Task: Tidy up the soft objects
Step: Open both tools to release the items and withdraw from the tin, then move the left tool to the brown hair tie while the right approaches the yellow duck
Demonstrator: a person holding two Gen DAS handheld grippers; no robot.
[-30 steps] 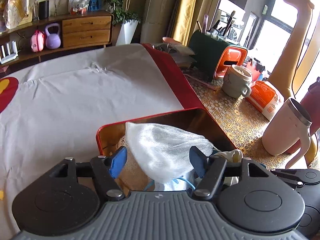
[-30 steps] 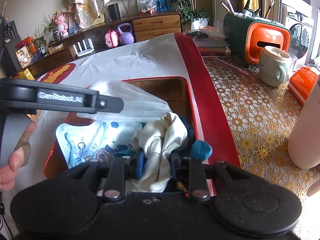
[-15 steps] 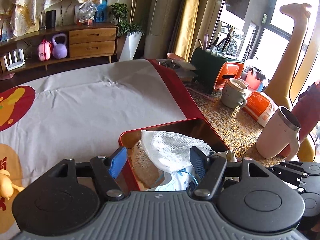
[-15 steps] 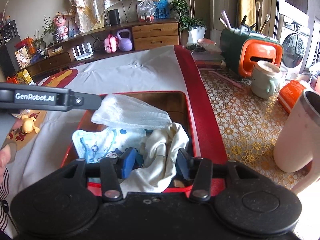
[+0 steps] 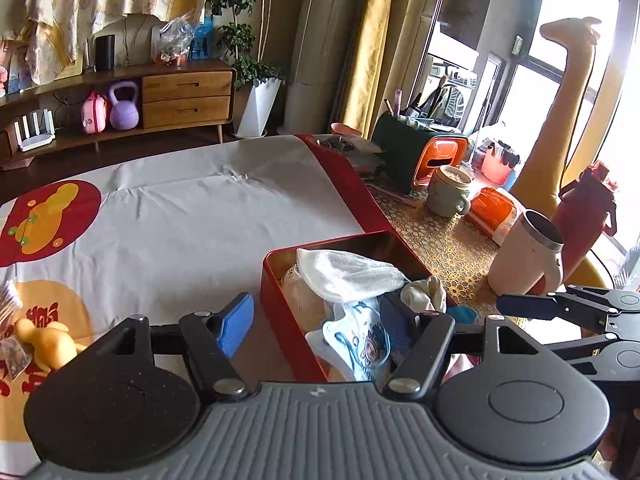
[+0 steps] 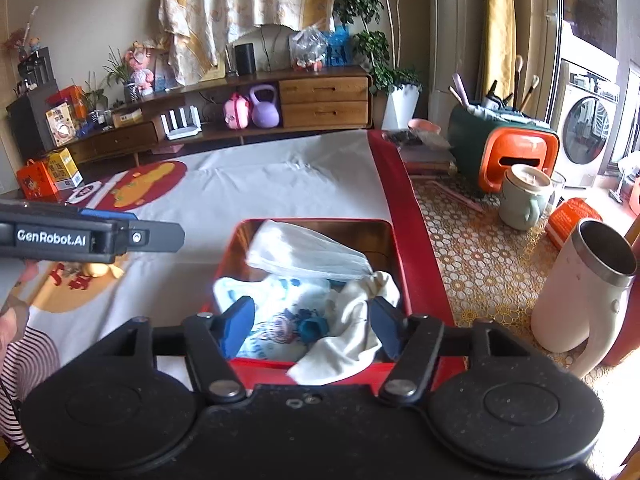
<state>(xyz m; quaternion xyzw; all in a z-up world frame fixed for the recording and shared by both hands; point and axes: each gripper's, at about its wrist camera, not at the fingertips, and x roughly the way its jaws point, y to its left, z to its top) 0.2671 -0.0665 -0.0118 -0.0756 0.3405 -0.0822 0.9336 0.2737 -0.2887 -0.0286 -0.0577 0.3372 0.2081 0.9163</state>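
White sheeting covered the bench [image 6: 288, 184], where a red tin [image 6: 400, 268] held a gauzy white cloth [image 6: 304, 252], a printed bib [image 6: 276, 312] and a cream rag [image 6: 352, 336]. Both tools stood apart and empty, the right tool [image 6: 314, 326] having just opened. Only the left tool [image 5: 318, 330] view showed a yellow duck toy [image 5: 44, 346].

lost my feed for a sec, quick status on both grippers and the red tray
Left gripper open, empty. Right gripper open, jaws just opened, cream cloth released. Red metal tray holds the white mesh cloth. Nothing blocking.
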